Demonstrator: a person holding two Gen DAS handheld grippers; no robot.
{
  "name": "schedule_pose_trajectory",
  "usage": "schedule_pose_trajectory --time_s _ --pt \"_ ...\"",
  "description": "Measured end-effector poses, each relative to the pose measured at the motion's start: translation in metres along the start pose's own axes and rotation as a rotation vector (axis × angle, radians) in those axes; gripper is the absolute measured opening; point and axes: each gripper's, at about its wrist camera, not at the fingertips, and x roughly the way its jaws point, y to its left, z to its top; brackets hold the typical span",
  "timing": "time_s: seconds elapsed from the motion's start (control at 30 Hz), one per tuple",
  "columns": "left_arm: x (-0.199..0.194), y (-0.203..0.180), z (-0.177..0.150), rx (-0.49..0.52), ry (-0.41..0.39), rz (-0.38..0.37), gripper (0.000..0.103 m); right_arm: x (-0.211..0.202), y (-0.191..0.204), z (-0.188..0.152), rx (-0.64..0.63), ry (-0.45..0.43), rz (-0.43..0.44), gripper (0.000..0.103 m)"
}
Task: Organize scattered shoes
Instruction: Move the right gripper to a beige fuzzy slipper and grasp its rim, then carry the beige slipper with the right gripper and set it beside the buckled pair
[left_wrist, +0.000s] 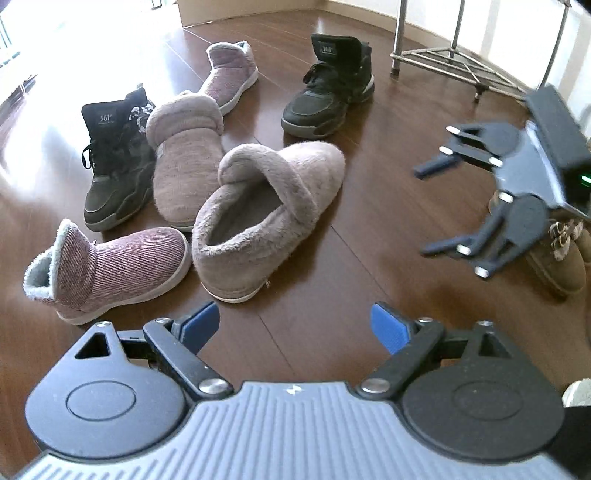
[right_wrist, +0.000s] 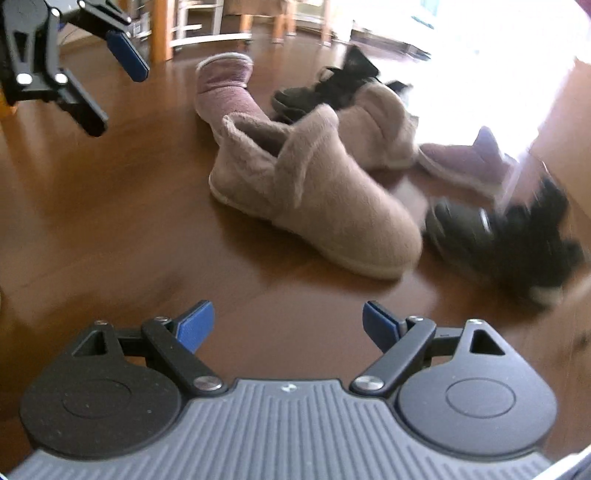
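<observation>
Several shoes lie scattered on the dark wood floor. Closest to my left gripper (left_wrist: 295, 326) is a fluffy beige slipper boot (left_wrist: 266, 218), its mate (left_wrist: 184, 158) just behind. A purple corduroy boot (left_wrist: 110, 273) lies front left and another (left_wrist: 232, 74) farther back. Two black high-top sneakers stand at the left (left_wrist: 114, 162) and at the back (left_wrist: 328, 88). My left gripper is open and empty above bare floor. In the right wrist view my right gripper (right_wrist: 288, 325) is open and empty, short of the beige slipper boot (right_wrist: 314, 199). A blurred black sneaker (right_wrist: 509, 236) lies to its right.
A metal shoe rack (left_wrist: 443, 59) stands at the back right. Brown boots (left_wrist: 561, 258) sit on the floor under my right gripper (left_wrist: 424, 210). Wooden furniture legs (right_wrist: 162, 29) rise behind my left gripper (right_wrist: 118, 103). Bright glare washes out the far floor.
</observation>
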Motion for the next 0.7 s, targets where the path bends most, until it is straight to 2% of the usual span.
schedule_pose_trajectory --time_s 0.13,0.2,0.3,0.37,0.4,0.43,0.47,0.63,0.7 --pt "0.01 0.011 -0.001 -0.048 0.009 -0.016 0.091 0.022 -0.02 0.032 -0.05 -0.038 -0.004 0.089" --pt "0.013 0.017 -0.003 -0.073 0.018 -0.019 0.091 0.029 -0.022 0.054 -0.022 -0.084 -0.014 0.093" --pt "0.017 0.023 -0.005 -0.104 0.026 -0.02 0.091 0.038 -0.019 0.076 0.067 -0.142 -0.036 0.093" --pt "0.018 0.026 -0.006 -0.121 0.031 -0.019 0.091 0.052 -0.012 0.089 0.118 -0.143 -0.084 0.08" --pt "0.018 0.027 -0.007 -0.124 0.034 -0.018 0.091 0.064 -0.01 0.094 0.133 -0.116 -0.115 0.064" --pt "0.017 0.027 -0.009 -0.125 0.039 -0.013 0.091 0.075 -0.009 0.097 0.145 -0.088 -0.132 0.054" --pt "0.016 0.027 -0.011 -0.123 0.042 -0.007 0.091 0.084 -0.01 0.098 0.175 -0.066 -0.124 0.039" --pt "0.009 0.024 -0.017 -0.103 0.038 0.021 0.091 0.081 -0.017 0.097 0.375 -0.039 -0.118 0.018" --pt "0.006 0.021 -0.019 -0.093 0.029 0.027 0.091 0.065 -0.026 0.09 0.492 -0.037 -0.09 0.016"
